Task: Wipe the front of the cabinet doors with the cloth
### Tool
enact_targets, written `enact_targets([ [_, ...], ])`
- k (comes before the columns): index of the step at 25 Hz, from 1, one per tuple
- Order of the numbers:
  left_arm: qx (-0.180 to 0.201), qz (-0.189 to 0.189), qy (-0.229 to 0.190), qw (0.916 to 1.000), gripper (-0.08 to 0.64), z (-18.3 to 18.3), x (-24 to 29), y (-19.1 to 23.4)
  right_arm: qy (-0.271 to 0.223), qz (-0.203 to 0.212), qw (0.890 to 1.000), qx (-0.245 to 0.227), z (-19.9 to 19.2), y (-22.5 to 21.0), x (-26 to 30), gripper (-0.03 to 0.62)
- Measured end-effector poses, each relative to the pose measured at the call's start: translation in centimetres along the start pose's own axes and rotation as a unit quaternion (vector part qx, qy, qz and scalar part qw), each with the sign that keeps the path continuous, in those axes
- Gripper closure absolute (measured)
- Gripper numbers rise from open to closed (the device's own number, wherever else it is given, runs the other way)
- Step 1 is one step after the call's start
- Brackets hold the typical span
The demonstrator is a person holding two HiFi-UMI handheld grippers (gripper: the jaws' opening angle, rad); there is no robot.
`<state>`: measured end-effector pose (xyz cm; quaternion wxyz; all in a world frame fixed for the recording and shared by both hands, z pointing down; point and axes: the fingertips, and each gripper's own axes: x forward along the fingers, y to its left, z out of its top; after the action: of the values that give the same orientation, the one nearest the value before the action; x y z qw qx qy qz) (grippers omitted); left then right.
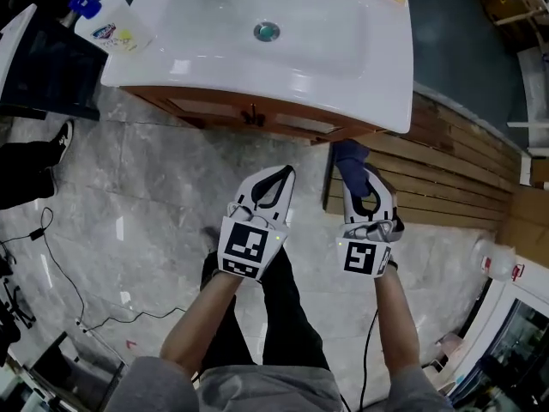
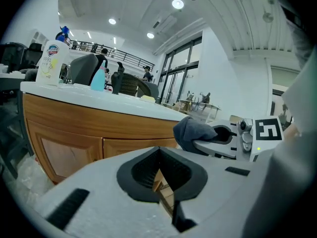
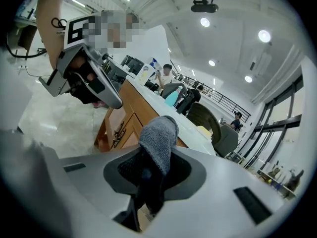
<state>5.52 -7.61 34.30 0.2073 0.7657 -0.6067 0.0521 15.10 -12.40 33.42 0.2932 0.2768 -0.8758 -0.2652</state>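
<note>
Currently the right gripper (image 1: 364, 183) clamps the dark cloth (image 1: 350, 157), short of the cabinet doors (image 1: 287, 123) at 12 o'clock. Left gripper (image 1: 276, 178) closed, empty. Judgement: press cloth flat on wood, stroke evenly, mind the handles (image 1: 251, 114). Sink basin (image 1: 206, 24) looks empty; bottle (image 1: 110, 26) at 10 o'clock, contents unclear.
</note>
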Motion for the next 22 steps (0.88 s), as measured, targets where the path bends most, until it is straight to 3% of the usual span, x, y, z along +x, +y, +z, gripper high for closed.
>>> enact_targets([
  [9, 0.002, 0.011, -0.002, 0.9999, 0.552, -2.2, 1.1, 1.0, -0.006, 0.009, 1.000, -0.029, -1.8, 1.2, 1.3, 0.512],
  [22, -0.010, 0.015, -0.008, 0.9998, 0.552, -5.4, 3.2, 1.1, 0.000, -0.009, 0.990, -0.137, -6.3, 1.2, 3.9, 0.512],
])
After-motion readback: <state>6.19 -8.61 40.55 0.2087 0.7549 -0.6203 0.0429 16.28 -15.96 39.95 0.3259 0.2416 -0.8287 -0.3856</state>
